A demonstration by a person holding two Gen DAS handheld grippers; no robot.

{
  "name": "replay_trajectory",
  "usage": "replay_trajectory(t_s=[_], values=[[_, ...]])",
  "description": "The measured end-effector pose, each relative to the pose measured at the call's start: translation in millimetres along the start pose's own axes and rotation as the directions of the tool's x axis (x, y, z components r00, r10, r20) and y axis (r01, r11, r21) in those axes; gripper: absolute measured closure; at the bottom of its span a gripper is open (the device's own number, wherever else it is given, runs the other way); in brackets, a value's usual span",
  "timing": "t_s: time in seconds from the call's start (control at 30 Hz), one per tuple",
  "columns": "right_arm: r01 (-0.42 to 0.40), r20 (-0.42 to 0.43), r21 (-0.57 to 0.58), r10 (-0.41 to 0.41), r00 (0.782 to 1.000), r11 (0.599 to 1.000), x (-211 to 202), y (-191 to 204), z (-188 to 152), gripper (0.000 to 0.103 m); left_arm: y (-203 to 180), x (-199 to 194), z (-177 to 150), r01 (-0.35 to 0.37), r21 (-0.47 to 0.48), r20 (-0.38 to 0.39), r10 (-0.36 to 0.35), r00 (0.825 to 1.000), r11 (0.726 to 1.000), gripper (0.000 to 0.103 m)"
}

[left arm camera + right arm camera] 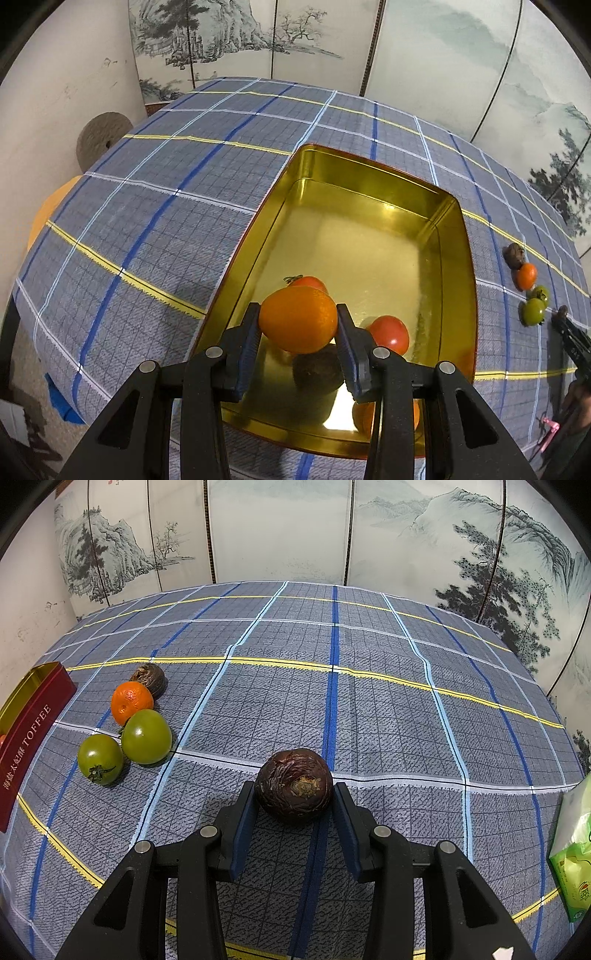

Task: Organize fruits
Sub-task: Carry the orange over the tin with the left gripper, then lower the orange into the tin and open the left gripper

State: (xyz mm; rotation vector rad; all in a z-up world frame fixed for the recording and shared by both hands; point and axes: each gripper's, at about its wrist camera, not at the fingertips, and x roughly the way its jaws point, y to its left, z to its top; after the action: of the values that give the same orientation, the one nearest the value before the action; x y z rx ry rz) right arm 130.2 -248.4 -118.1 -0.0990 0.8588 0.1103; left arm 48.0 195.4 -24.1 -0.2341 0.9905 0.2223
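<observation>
My left gripper (298,314) is shut on an orange mandarin (299,319) and holds it over the near end of the gold-lined tin (369,192). Below it in the tin lie two red tomatoes (389,334), a dark passion fruit (317,373) and another mandarin (364,415), partly hidden by my fingers. My right gripper (294,790) is shut on a wrinkled dark passion fruit (294,784) low over the checked cloth. Left of it on the cloth sit two green tomatoes (146,736), a mandarin (132,702) and a second passion fruit (150,677).
The tin's red outer wall (33,731), printed TOFFEE, stands at the left edge of the right wrist view. A green packet (572,860) lies at the table's right edge. A painted folding screen (280,531) backs the table. The right gripper (567,328) shows at the right edge.
</observation>
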Motion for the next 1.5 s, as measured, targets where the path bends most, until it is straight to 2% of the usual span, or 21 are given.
replay_trajectory(t_s=[0.83, 1.5], values=[[0.004, -0.001, 0.003, -0.004, 1.000, 1.000, 0.3, -0.2, 0.0, 0.063, -0.4, 11.5, -11.9, -0.007, 0.021, -0.054, 0.008, 0.998, 1.000, 0.063], [0.003, -0.001, 0.005, -0.003, 1.000, 1.000, 0.5, -1.2, -0.4, 0.063, 2.0, 9.5, -13.8, -0.003, 0.006, -0.060, 0.003, 0.998, 1.000, 0.062]])
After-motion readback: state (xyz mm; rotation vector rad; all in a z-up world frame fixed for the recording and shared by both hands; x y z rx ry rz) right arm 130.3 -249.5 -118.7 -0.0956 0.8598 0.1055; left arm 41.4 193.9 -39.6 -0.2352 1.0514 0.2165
